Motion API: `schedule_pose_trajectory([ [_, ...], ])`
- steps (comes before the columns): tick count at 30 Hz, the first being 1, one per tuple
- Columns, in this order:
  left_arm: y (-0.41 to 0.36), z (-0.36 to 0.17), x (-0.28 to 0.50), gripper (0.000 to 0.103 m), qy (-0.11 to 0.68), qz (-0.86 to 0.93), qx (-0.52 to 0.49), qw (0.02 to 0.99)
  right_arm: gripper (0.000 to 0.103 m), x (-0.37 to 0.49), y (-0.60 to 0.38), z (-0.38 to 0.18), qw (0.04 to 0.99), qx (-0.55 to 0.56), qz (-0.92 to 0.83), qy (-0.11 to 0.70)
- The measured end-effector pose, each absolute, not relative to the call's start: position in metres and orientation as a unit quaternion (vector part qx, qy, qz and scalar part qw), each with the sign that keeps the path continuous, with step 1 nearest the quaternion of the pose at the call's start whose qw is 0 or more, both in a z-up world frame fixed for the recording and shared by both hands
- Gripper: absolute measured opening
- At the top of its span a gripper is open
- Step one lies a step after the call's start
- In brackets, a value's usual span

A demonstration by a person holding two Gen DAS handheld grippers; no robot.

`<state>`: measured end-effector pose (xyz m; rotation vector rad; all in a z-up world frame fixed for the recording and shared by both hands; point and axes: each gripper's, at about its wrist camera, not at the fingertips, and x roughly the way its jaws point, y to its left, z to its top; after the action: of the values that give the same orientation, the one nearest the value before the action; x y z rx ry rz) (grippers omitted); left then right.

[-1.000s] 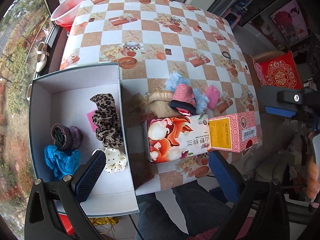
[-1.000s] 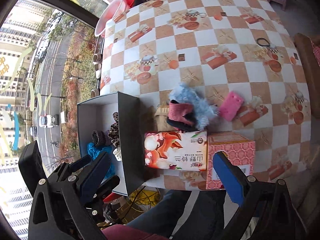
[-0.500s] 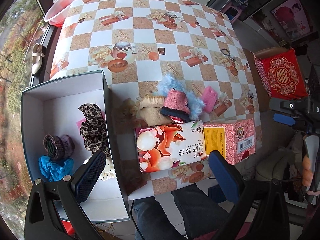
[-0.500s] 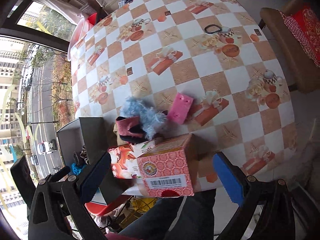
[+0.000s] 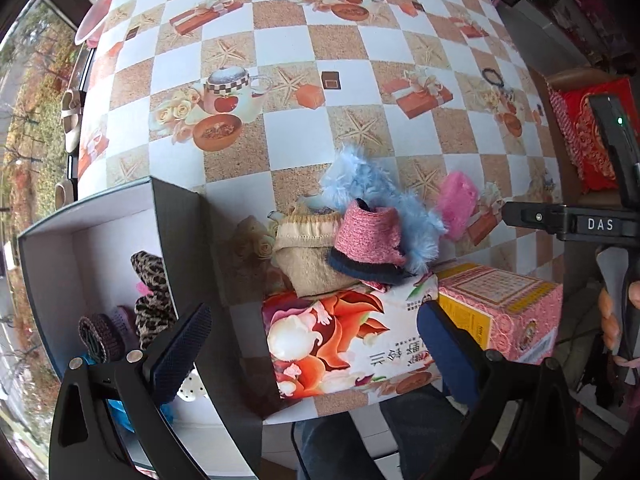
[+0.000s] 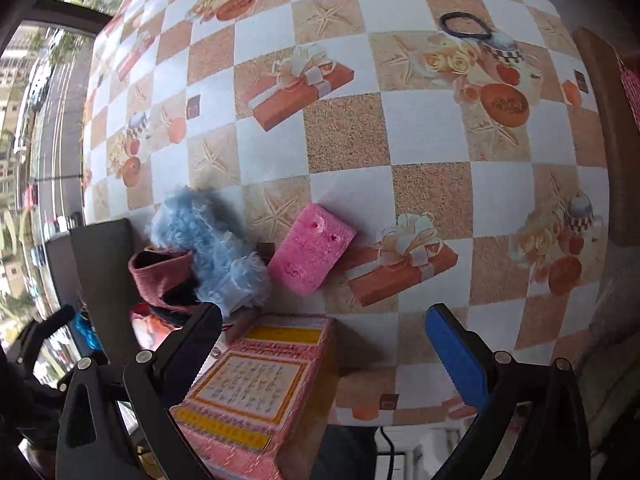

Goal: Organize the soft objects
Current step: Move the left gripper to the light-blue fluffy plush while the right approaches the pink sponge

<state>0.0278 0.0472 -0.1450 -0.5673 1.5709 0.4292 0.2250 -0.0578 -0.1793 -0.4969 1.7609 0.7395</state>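
Both grippers hover with fingers spread wide, gripping nothing: the left gripper (image 5: pixel 312 340) over the box edge, the right gripper (image 6: pixel 324 340) above the pink carton (image 6: pixel 256 392). Four soft pieces sit loose on the tabletop (image 5: pixel 280 52): a beige pouch (image 5: pixel 308 256), a pink knit cuff (image 5: pixel 368 240), a fluffy blue piece (image 6: pixel 208 248) and a pink sponge (image 6: pixel 312 248). One grey box (image 5: pixel 80 248) holds a leopard scrunchie (image 5: pixel 154 292) and a few more, partly hidden. Two cartons stand side by side at the near edge, the floral carton (image 5: pixel 336 340) on the left.
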Motion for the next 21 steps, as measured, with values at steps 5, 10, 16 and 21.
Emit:
schedule_pose_trajectory([
  [5,0.044,-0.189,0.053,0.103,0.744,0.169,-0.214,0.61,0.103,0.215,-0.045,-0.217,0.508,-0.275,0.353,0.736],
  [10,0.046,-0.229,0.078,0.103,0.788,0.169,-0.167,0.568,0.103,0.202,-0.034,-0.24,0.485,-0.334,0.376,0.715],
  [16,0.05,-0.256,0.104,0.103,0.795,0.186,-0.141,0.56,0.103,0.196,-0.024,-0.252,0.513,-0.392,0.371,0.667],
  [21,0.081,-0.238,0.124,0.103,0.739,0.245,-0.177,0.602,0.103,0.254,-0.052,-0.243,0.598,-0.343,0.287,0.665],
])
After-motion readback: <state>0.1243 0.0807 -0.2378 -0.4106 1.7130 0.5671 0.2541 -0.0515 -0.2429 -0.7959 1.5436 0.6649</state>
